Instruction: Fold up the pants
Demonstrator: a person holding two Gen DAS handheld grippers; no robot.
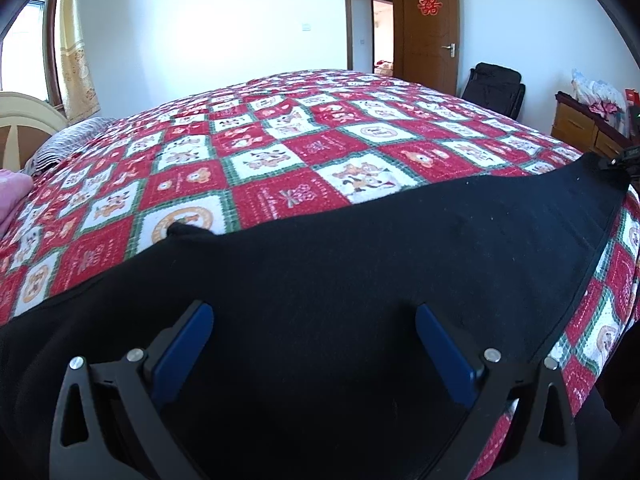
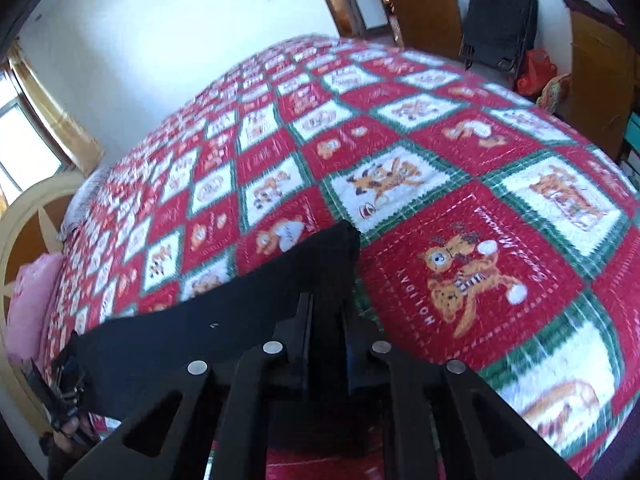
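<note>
Black pants [image 1: 400,248] lie spread across the near edge of a bed with a red, white and green patchwork quilt [image 1: 280,152]. My left gripper [image 1: 314,320] is open, its blue pads [image 1: 184,352] wide apart above the black cloth. My right gripper [image 2: 326,312] is shut on a corner of the pants [image 2: 328,256] and lifts it slightly above the quilt [image 2: 460,184]. The right gripper also shows at the far right of the left wrist view [image 1: 624,160], at the pants' corner.
A striped pillow [image 1: 68,144] and a pink pillow [image 2: 32,304] lie by the headboard [image 1: 24,120] on the left. A black bag [image 1: 496,88], a wooden cabinet [image 1: 588,132] and an open door [image 1: 430,28] stand beyond the bed.
</note>
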